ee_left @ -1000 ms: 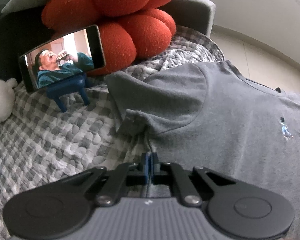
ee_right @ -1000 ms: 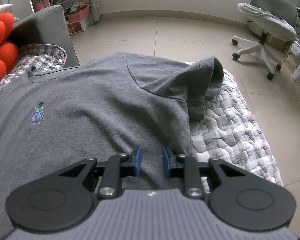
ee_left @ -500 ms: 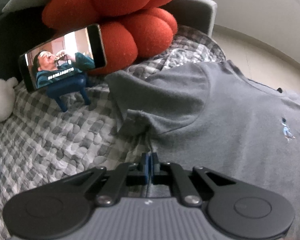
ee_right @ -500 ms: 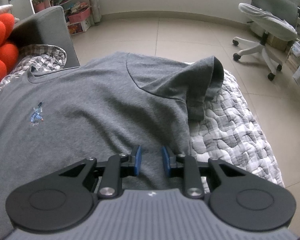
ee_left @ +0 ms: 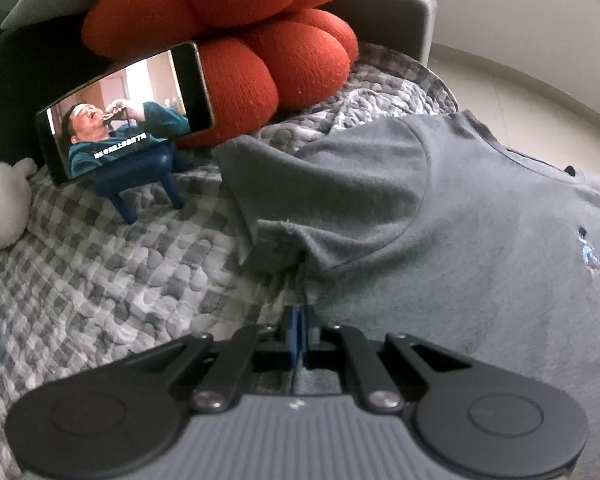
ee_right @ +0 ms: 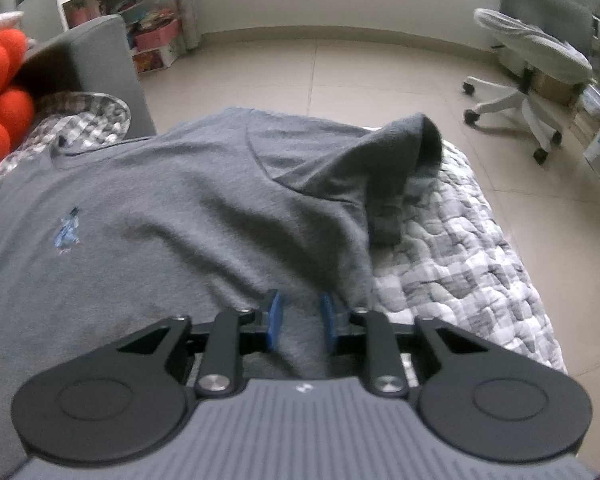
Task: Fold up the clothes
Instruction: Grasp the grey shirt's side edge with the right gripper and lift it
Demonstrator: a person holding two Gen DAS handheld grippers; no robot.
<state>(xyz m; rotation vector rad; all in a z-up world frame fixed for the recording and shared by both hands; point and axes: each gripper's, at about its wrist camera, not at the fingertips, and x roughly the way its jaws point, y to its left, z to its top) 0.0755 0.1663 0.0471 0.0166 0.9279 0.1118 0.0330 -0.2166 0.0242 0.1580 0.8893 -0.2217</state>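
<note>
A grey T-shirt [ee_left: 480, 240] lies front up on a checked quilt [ee_left: 100, 272], with a small blue emblem [ee_left: 590, 256] on its chest. My left gripper [ee_left: 299, 330] is shut on the shirt's side edge, just below its sleeve [ee_left: 320, 188]. In the right wrist view the same T-shirt [ee_right: 180, 208] shows loose creases, and its other sleeve [ee_right: 380, 168] stands up in a peak. My right gripper [ee_right: 301, 320] is open, its blue pads [ee_right: 274, 318] either side of a ridge of fabric near that side edge.
A phone [ee_left: 124, 120] playing video rests on a blue stand [ee_left: 140, 176] before a red cushion [ee_left: 260, 40]. A white plush toy [ee_left: 0, 208] sits far left. The quilt edge [ee_right: 480, 280] drops to tiled floor, where an office chair [ee_right: 540, 48] stands.
Both views have shifted only slightly. The shirt's body shows more creases in the right wrist view. The left gripper stays shut and the right stays open, its pads a touch closer.
</note>
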